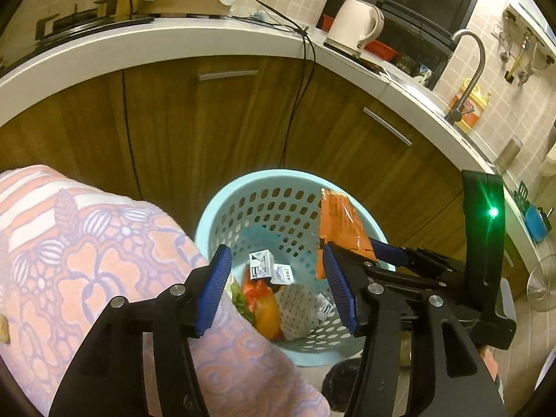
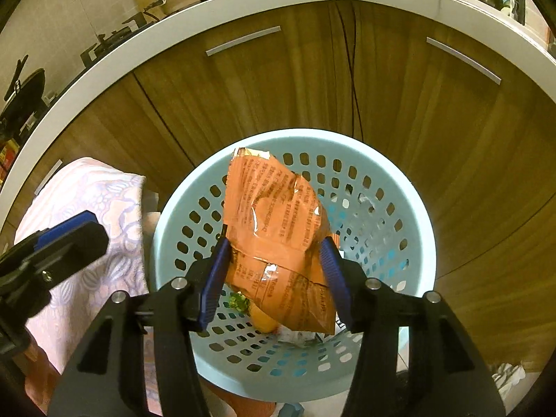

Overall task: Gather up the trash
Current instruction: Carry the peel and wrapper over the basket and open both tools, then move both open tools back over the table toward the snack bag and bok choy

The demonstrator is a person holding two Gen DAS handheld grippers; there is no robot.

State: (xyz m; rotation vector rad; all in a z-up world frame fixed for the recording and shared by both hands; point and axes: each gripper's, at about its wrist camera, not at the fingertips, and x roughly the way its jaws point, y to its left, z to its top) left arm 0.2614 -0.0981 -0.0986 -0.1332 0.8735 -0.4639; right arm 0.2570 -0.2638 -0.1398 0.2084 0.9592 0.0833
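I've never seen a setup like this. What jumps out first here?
A crinkled orange snack bag sits between the blue jaws of the right gripper, right over a pale blue holed basket on the floor by the wooden cabinets. The left gripper hangs open and empty above the boxes and wrappers already inside.

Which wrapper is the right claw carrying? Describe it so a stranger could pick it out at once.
Find the pale blue perforated basket on the floor before the wooden cabinets. Right above its opening, the right claw holds a crinkled orange foil wrapper between its blue pads. Unlike the small white cartons and other scraps lying at the basket's bottom, it is large, shiny orange with printed text, and not yet dropped in.
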